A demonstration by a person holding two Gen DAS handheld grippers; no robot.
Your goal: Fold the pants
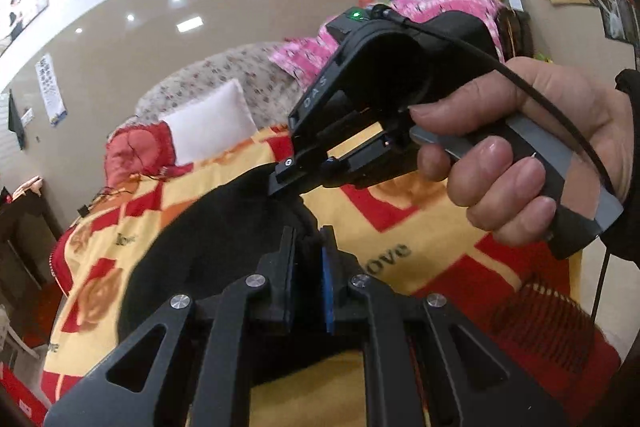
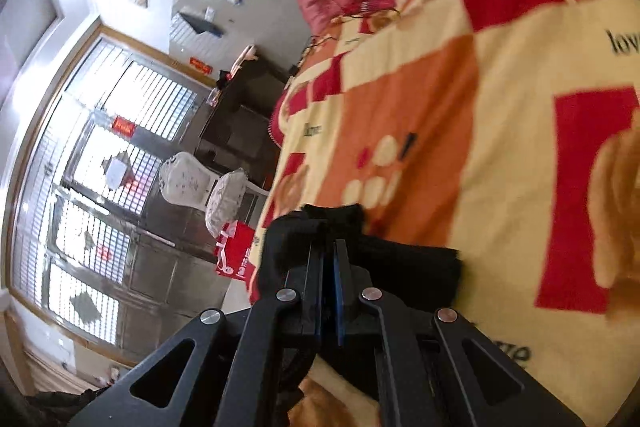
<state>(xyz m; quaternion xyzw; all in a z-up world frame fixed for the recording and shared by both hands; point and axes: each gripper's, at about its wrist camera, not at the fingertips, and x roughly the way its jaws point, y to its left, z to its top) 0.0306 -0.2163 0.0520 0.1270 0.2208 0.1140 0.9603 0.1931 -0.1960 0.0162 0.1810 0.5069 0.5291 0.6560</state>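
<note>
- pants (image 1: 208, 243): a heap of black cloth lay on the red, orange and yellow blanket (image 1: 420, 227) over the bed, bunched up rather than spread flat; in the right wrist view the same black cloth (image 2: 400, 263) sat near the blanket's edge, by the drop to the floor.
- my left gripper (image 1: 308, 243) had its jaws drawn close together with a fold of the black cloth pinched between the black pad and the blue one.
- my right gripper (image 2: 329, 255) was closed too, its pads almost touching, and a clump of the pants was caught between them and bulged out past the tips.
- seen from the left wrist camera, the right gripper (image 1: 286, 177) had its tip pressed into the top of the black heap, just above my left one, so both tools were biting the cloth close together.
- a hand (image 1: 520, 163) was wrapped around the right gripper's grey and black handle, with a dark cable running over it.
- the blanket carried the word "love" printed in dark letters in a few places.
- farther out, a white pillow (image 1: 208, 123) and a red cushion (image 1: 136, 151) lay at the head of the bed against a floral headboard.
- beyond the bed's edge, the right wrist view showed a white chair (image 2: 188, 183) and a red bag (image 2: 236, 255) on the floor before a barred window.
</note>
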